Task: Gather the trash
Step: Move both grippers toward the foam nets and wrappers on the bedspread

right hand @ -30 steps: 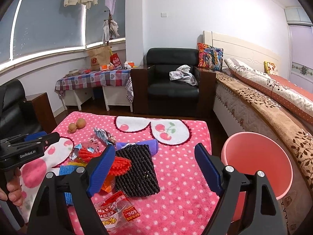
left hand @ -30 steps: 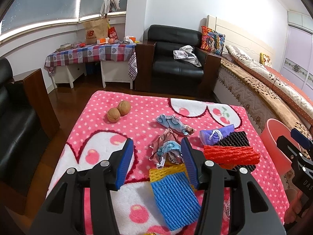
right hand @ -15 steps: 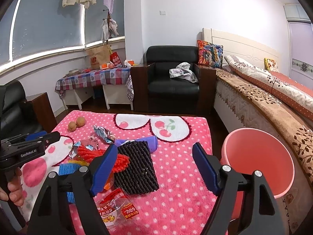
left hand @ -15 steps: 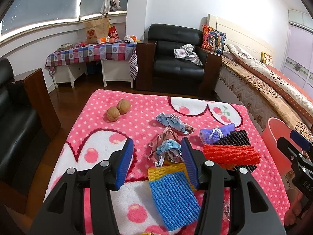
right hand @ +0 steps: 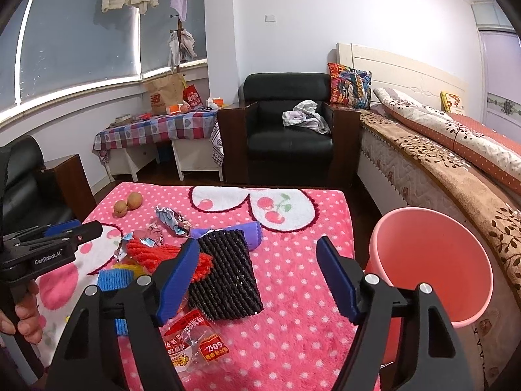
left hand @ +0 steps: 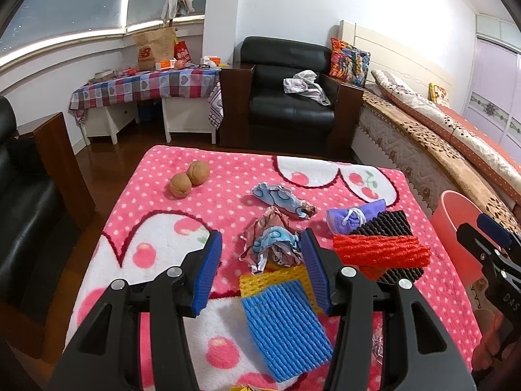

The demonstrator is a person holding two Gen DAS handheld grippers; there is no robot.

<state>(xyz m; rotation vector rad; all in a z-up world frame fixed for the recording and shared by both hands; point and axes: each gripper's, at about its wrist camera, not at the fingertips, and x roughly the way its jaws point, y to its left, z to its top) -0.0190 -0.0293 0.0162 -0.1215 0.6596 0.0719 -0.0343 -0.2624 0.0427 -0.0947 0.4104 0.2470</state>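
Since a second ago, right tongs (right hand: 257, 272) narrowed a little and eased nearer the pink bin (right hand: 433, 262); left tongs (left hand: 260, 265) barely shifted. Both spread wide, gripping nothing. Between the left pads: crumpled wrappers (left hand: 273, 244), with yellow foam net (left hand: 276, 277) and blue foam net (left hand: 286, 325) just below. Near the right tongs' left pad: black foam net (right hand: 228, 273) and red foam net (right hand: 156, 254), snack packet (right hand: 192, 345) beneath. All on the pink-blanketed table (right hand: 293, 342); bin off its right edge.
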